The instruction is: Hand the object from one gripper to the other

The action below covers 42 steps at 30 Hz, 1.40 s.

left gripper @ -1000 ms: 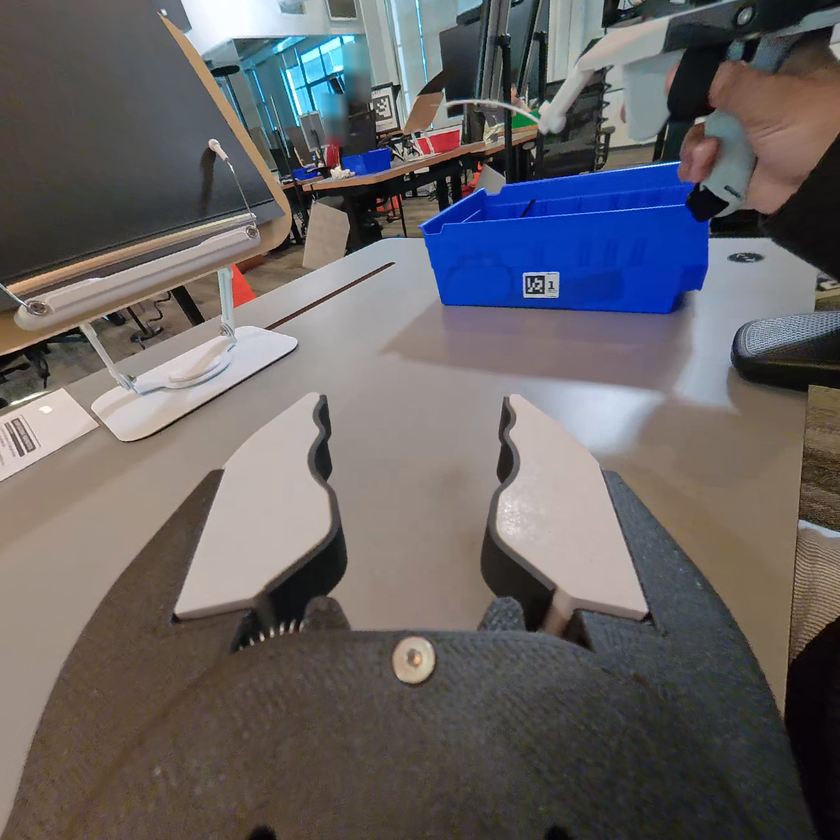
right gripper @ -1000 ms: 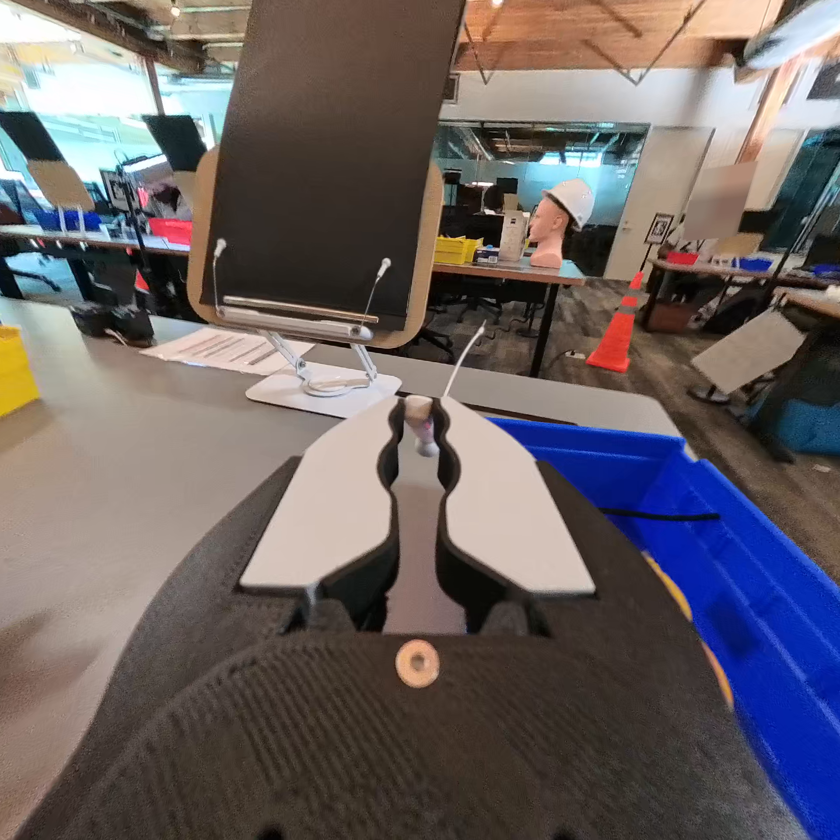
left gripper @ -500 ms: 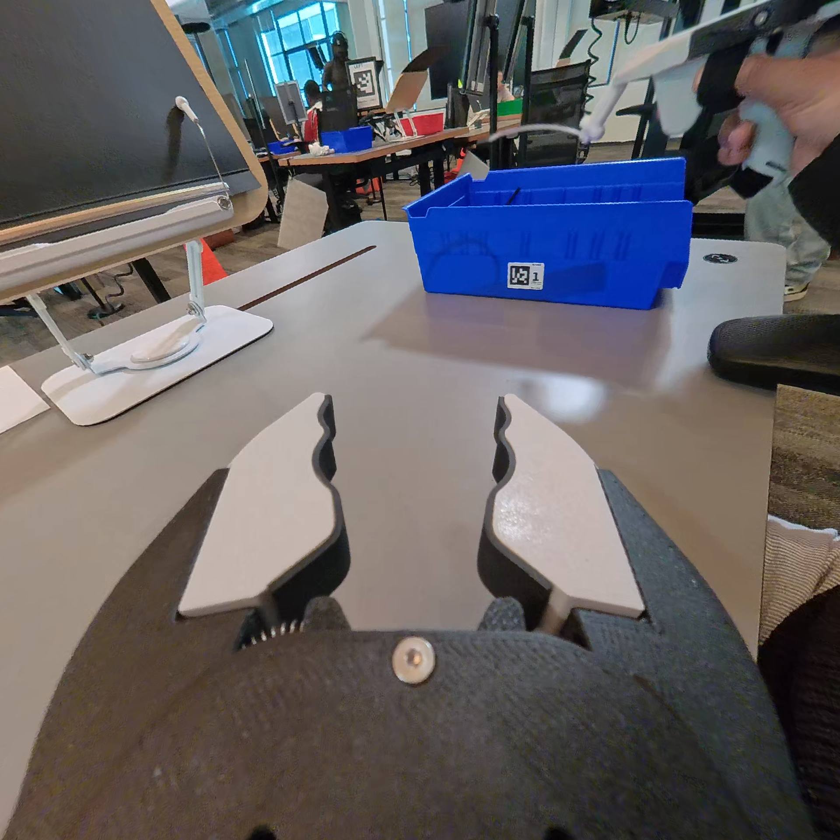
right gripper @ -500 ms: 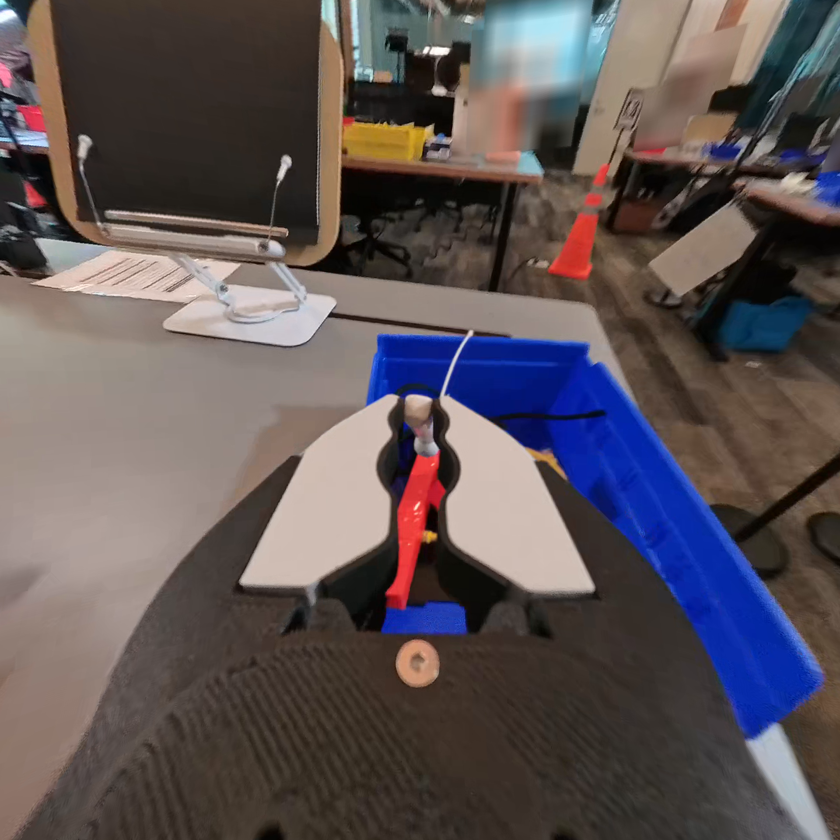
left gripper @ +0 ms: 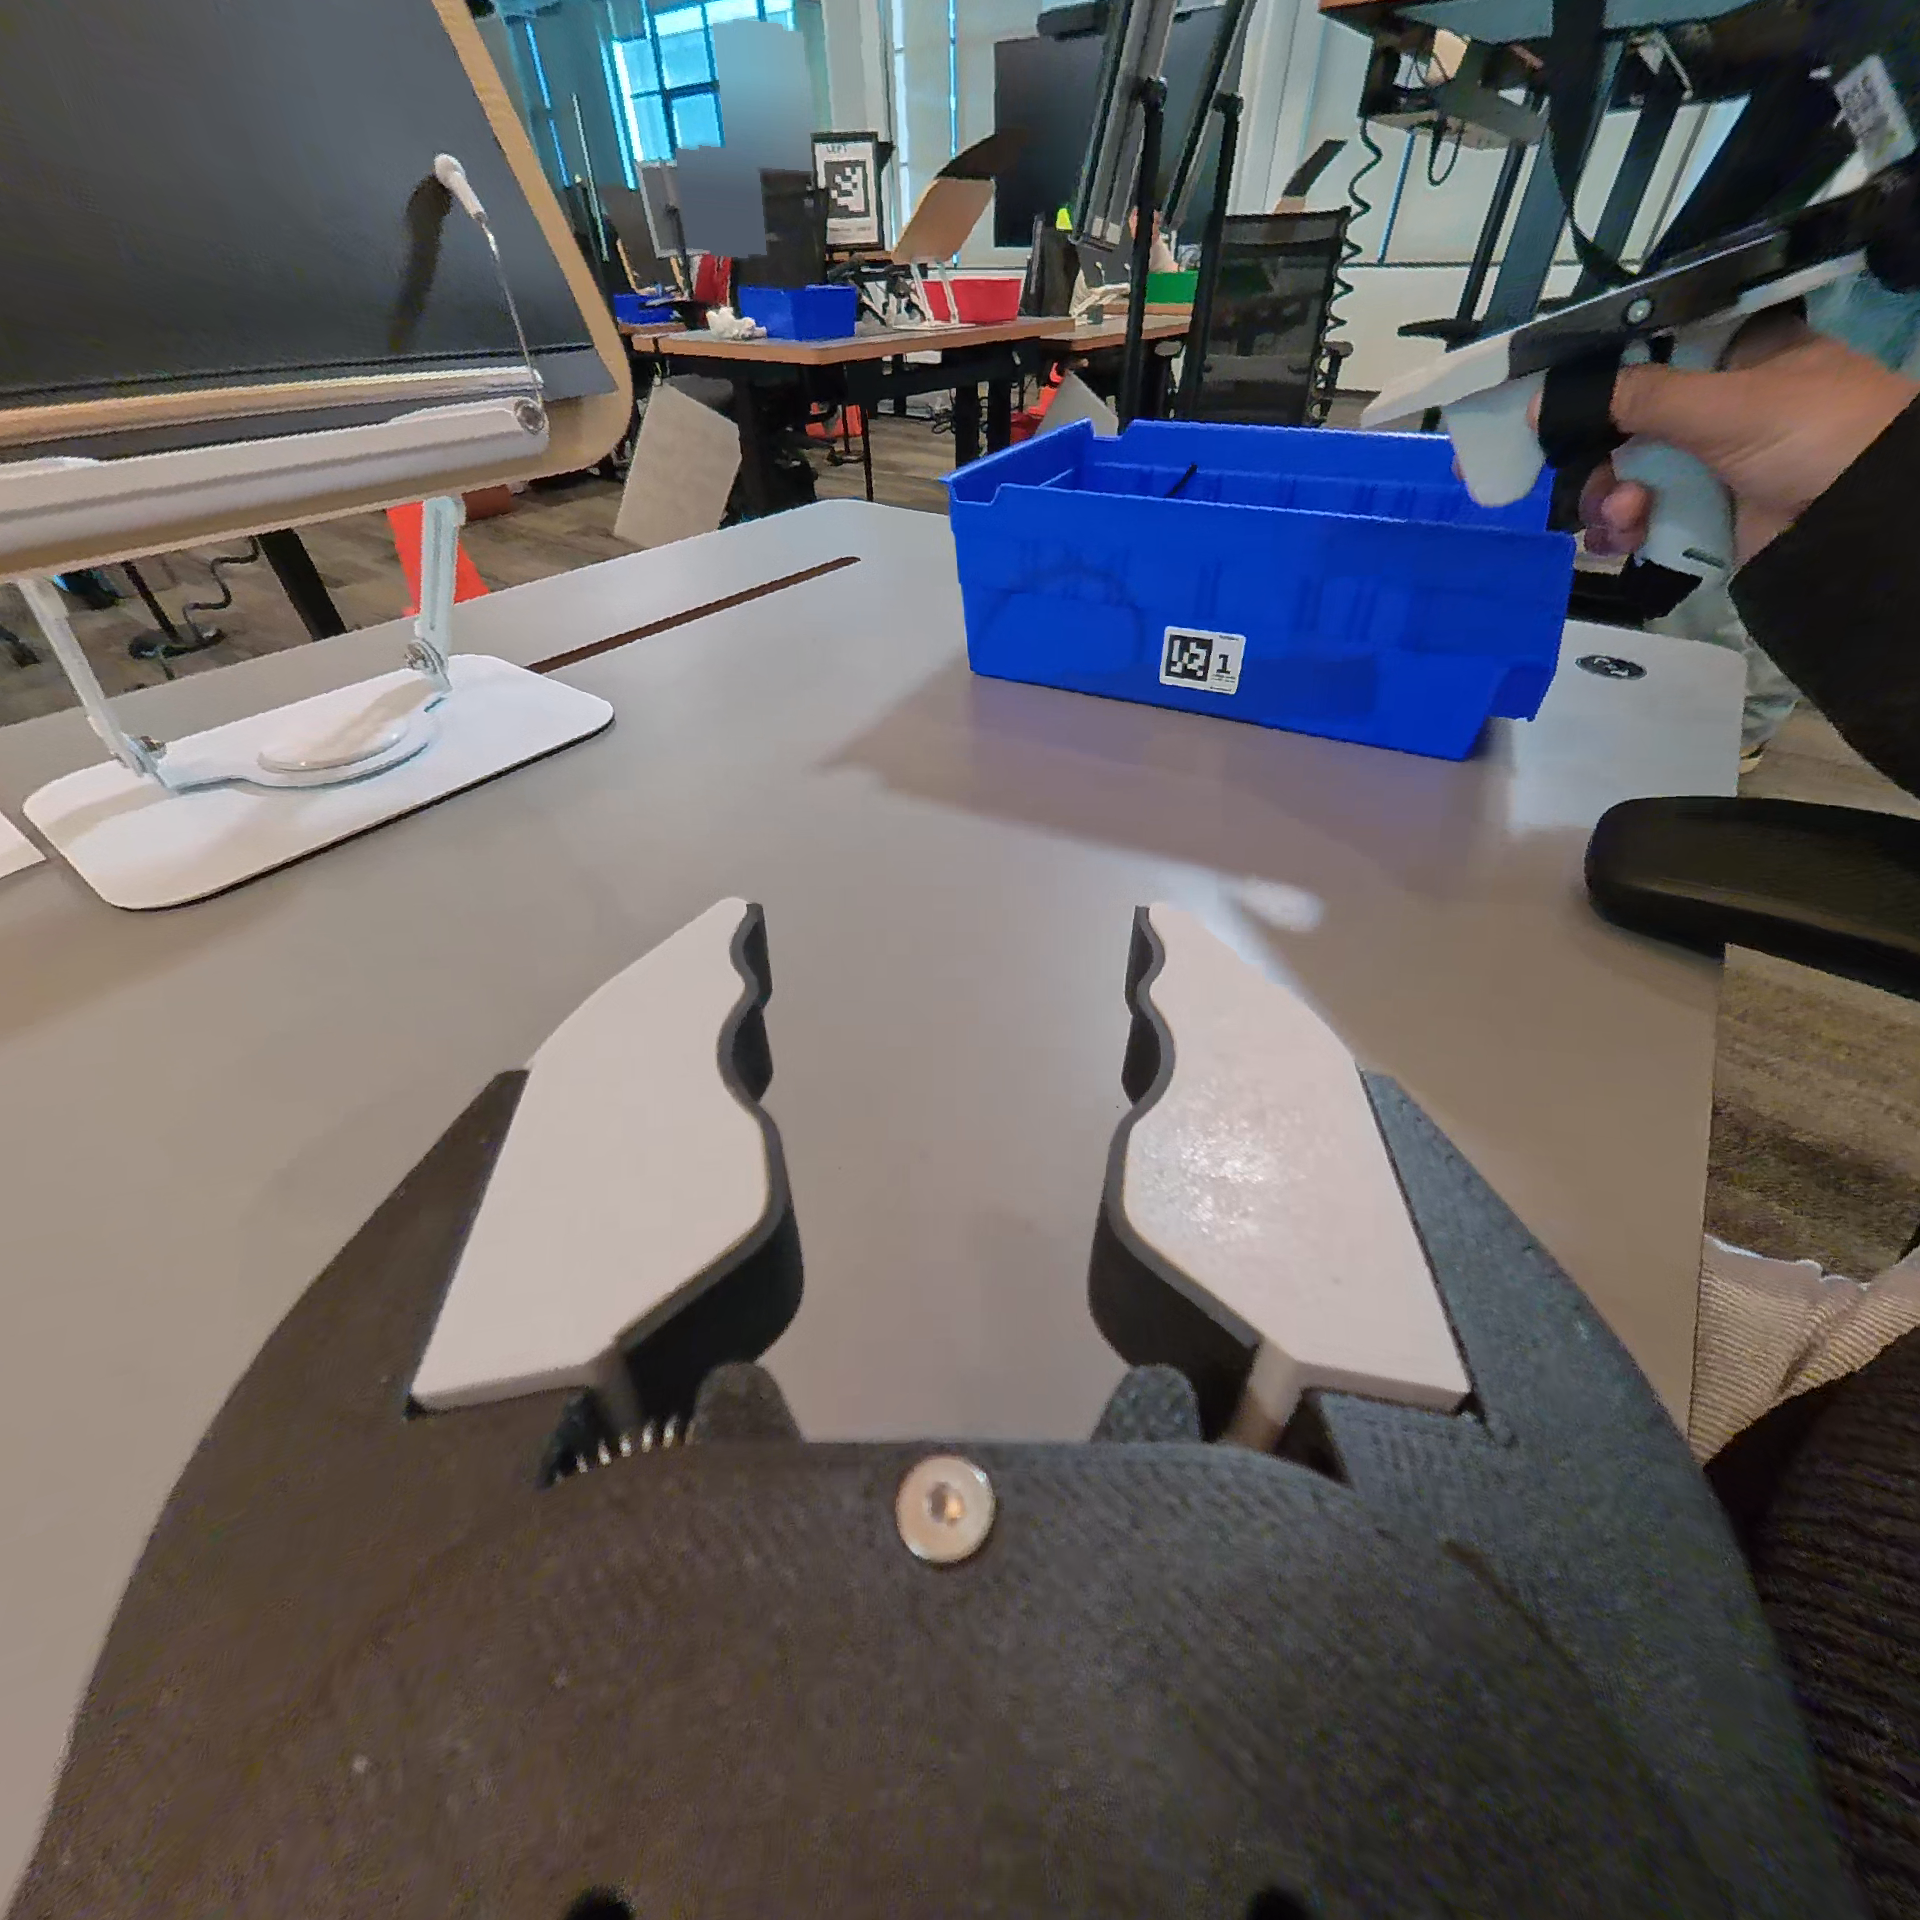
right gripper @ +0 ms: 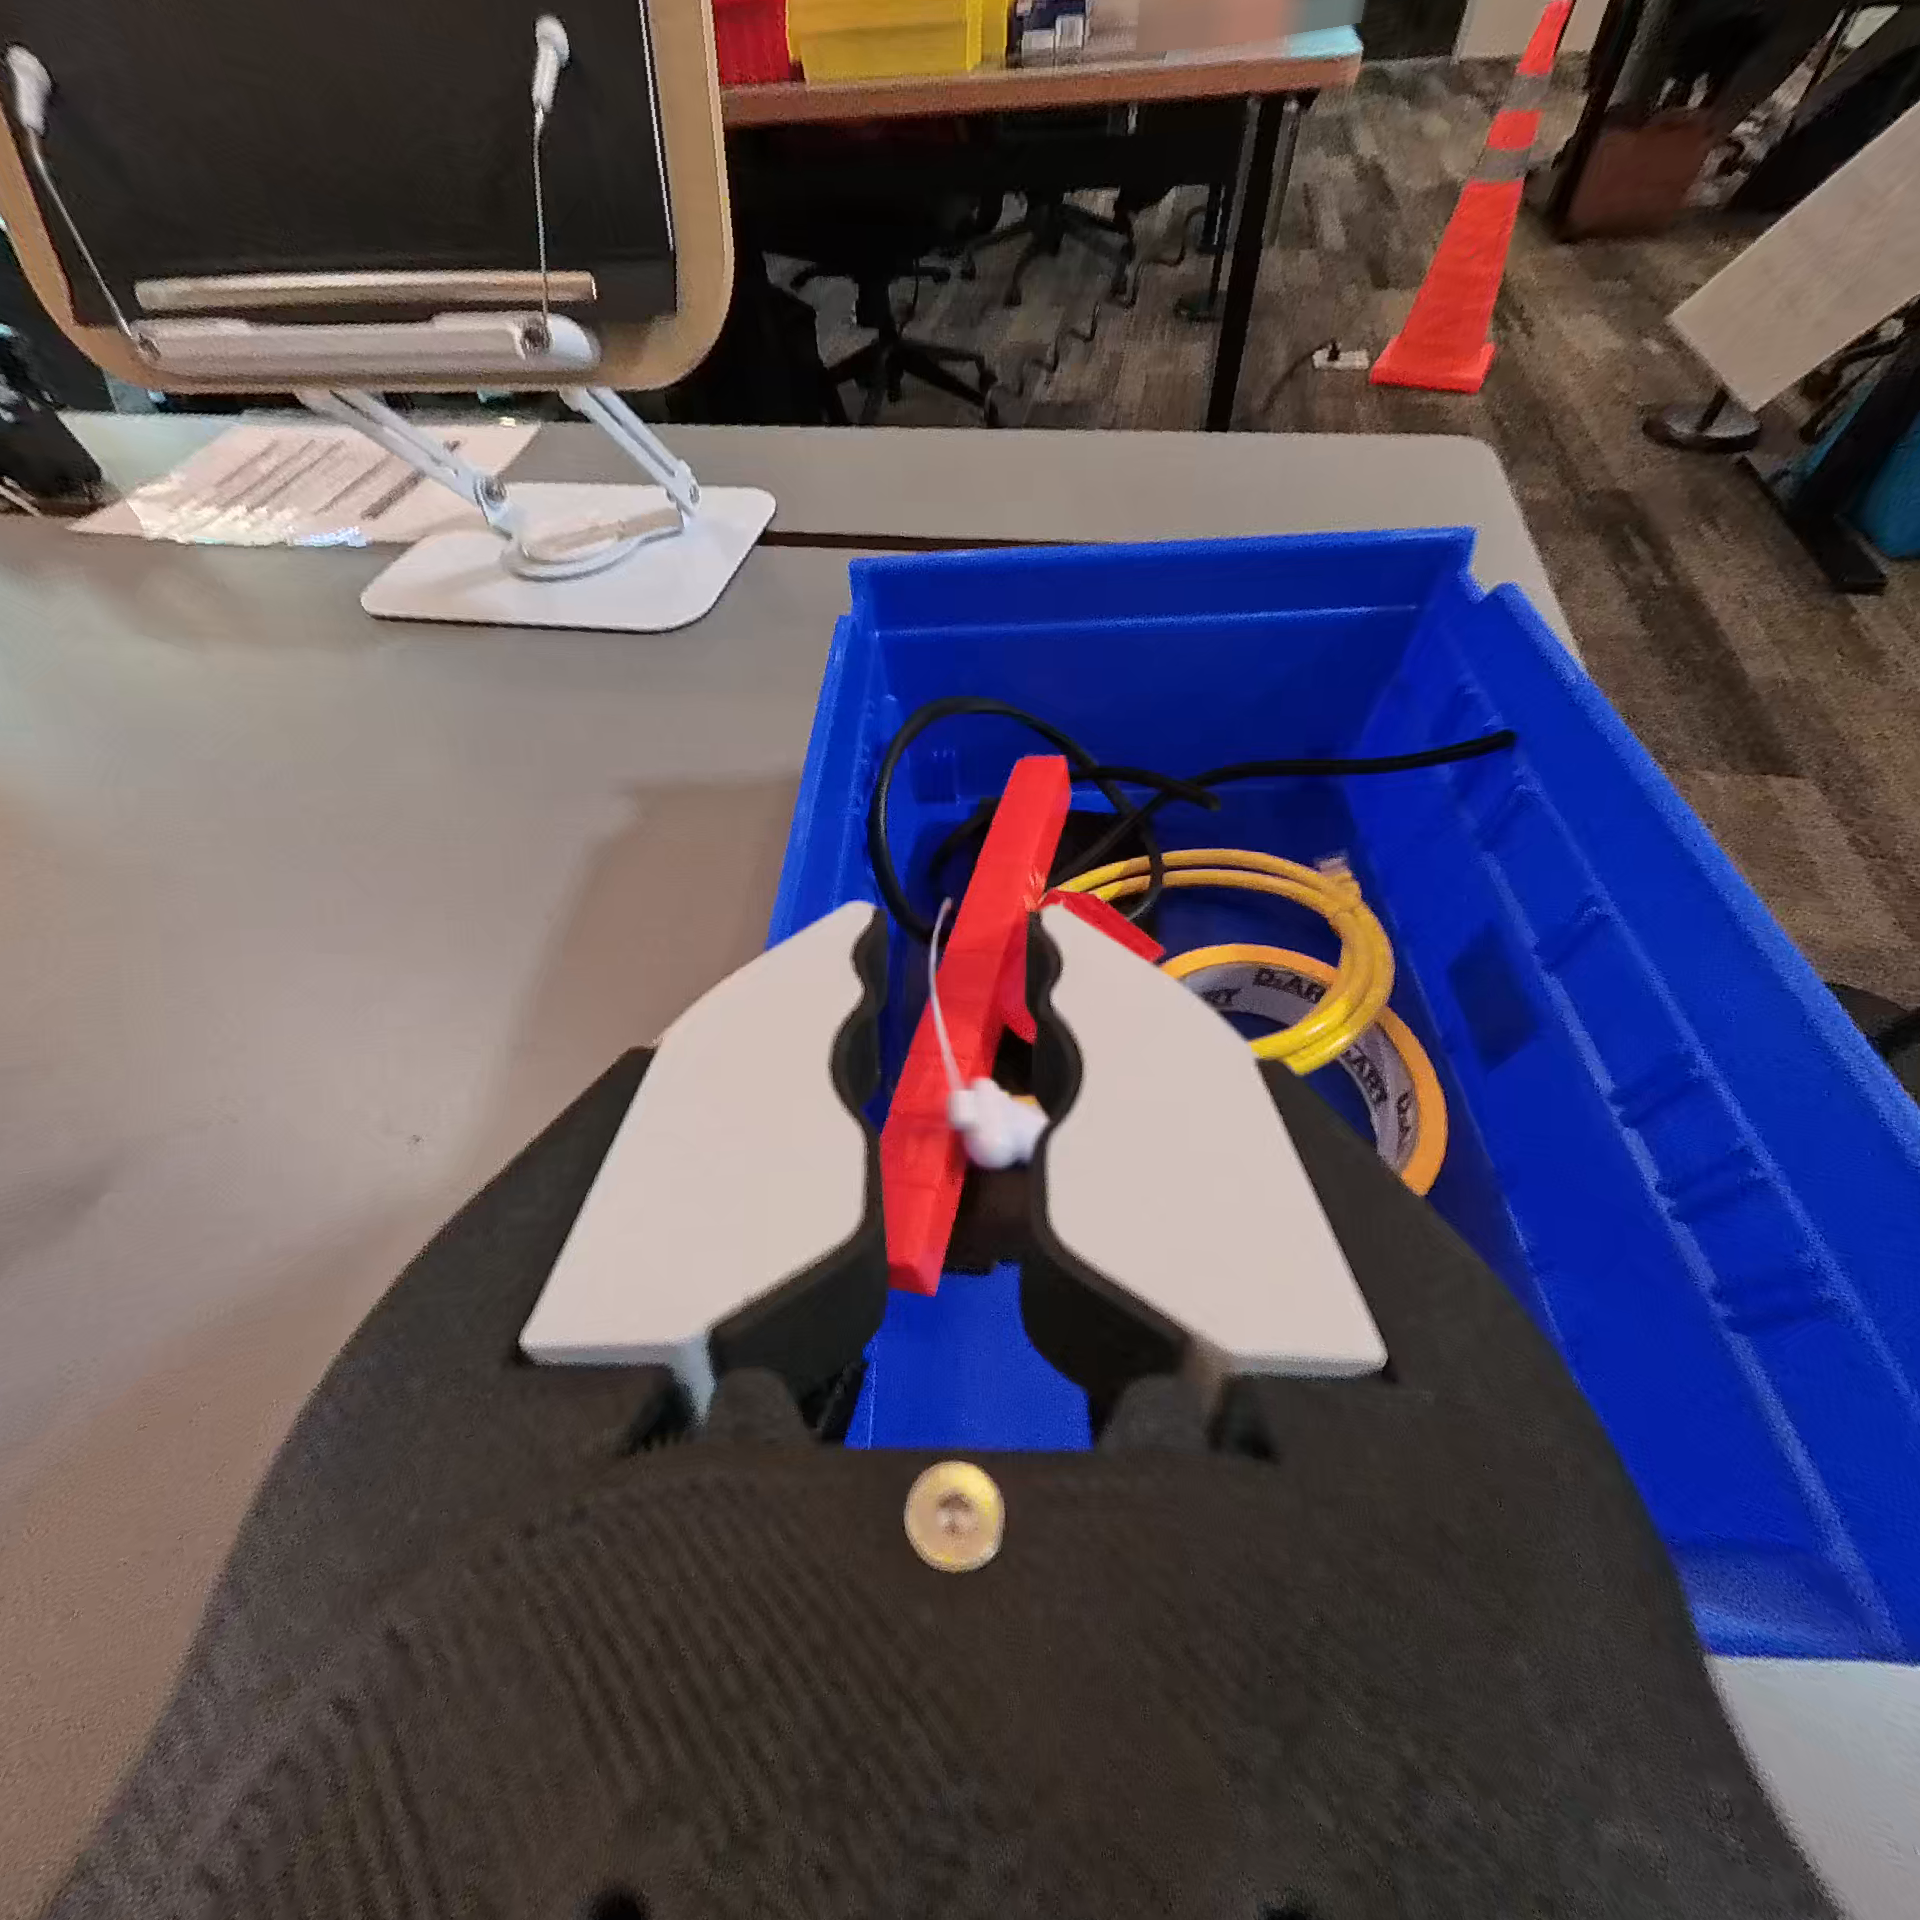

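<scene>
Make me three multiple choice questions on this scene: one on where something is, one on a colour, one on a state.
1. Where does the yellow cable lie?
A. on the floor
B. in the blue bin
C. on a chair

2. What colour is the long bar in the bin?
A. red
B. green
C. white

3. How do the left tongs stand?
A. shut on the bar
B. shut and empty
C. open

Answers:
1. B, as the cable lies coiled inside the bin's walls.
2. A, as the bar is bright red against the blue.
3. C, as bare table shows between the two parted fingers.
</scene>
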Available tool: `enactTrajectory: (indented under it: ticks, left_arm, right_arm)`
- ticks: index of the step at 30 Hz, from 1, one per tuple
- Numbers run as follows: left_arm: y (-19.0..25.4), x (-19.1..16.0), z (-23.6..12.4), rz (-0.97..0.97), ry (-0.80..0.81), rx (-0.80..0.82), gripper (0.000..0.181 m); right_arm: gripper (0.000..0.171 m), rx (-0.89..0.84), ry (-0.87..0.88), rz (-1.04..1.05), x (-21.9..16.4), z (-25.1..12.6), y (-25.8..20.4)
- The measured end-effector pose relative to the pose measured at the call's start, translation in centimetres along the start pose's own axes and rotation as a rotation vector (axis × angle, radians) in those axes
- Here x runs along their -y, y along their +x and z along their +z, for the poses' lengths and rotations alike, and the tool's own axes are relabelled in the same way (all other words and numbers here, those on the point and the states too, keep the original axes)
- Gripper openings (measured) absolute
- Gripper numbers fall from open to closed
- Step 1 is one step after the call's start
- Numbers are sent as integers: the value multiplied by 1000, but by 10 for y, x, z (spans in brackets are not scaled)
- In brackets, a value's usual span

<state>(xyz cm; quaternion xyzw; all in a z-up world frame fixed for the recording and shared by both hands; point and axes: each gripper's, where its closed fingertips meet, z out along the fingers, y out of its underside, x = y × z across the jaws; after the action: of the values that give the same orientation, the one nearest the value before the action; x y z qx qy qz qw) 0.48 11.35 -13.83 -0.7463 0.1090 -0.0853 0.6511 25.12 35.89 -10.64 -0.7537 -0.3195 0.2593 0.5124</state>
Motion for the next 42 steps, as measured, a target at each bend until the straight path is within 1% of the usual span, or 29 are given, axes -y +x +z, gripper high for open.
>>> enactTrajectory:
  ticks: [7,11,12,15,17,21,23,25,30,35,38,39,42]
  left_arm:
    - [-1,-1,1,-18,-2,-3,67]
    - [-1,-2,1,-28,-3,-7,67]
    - [-1,-2,1,-33,-4,-8,67]
    - [-2,-2,1,-47,-4,-9,67]
    - [-3,-2,1,-54,-2,-9,66]
    - [-4,-2,1,-75,2,-13,65]
    - [-5,-2,0,-81,2,-13,65]
    - [-7,-2,-1,-87,5,-12,65]
    - [-7,-2,-1,-105,7,-16,64]
    - [-6,-2,0,-97,5,-17,64]
    - [-6,-2,0,-95,3,-14,64]
    - [-7,-2,0,-95,4,-10,64]
    - [-18,0,-5,-93,-11,37,60]
  right_arm:
    - [22,-56,58,-49,12,-9,3]
    - [22,-63,-9,-88,5,-7,-3]
    - [23,-25,-32,-61,2,-6,-9]
    - [27,160,-60,133,1,-8,-32]
    - [27,203,-120,166,-6,-11,-39]
    - [27,201,-272,108,-32,-8,-51]
    - [32,178,-305,81,-38,-4,-56]
    - [32,155,-316,49,-39,-1,-58]
    - [31,206,-272,57,-37,9,-77]
    - [40,265,-201,17,-33,23,-107]
    - [40,251,-186,-36,-33,25,-112]
    - [37,232,-174,-55,-31,25,-110]
    - [32,227,-23,-84,-6,16,-112]
